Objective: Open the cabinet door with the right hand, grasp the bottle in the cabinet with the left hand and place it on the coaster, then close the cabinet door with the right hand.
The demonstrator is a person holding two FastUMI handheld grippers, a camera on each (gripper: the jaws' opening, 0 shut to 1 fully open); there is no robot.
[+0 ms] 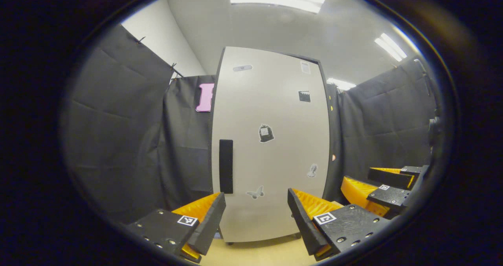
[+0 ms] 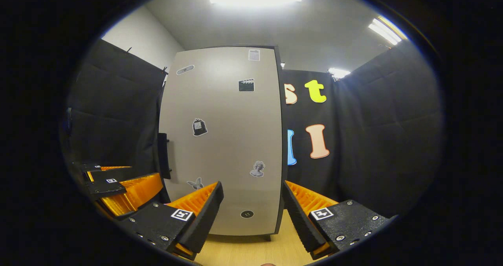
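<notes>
Both tools stand wide open, holding nothing: the left tool (image 1: 255,219) and the right tool (image 2: 251,215) hang over the pale wooden bench (image 2: 243,250), short of the cabinet door (image 1: 271,140). That door is shut, stickers scattered across it, its dark handle (image 1: 226,166) upright near the door's left edge.

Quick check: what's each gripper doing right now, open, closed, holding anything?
Left gripper: open, holding nothing.
Right gripper: open, holding nothing; cabinet door shut.
</notes>
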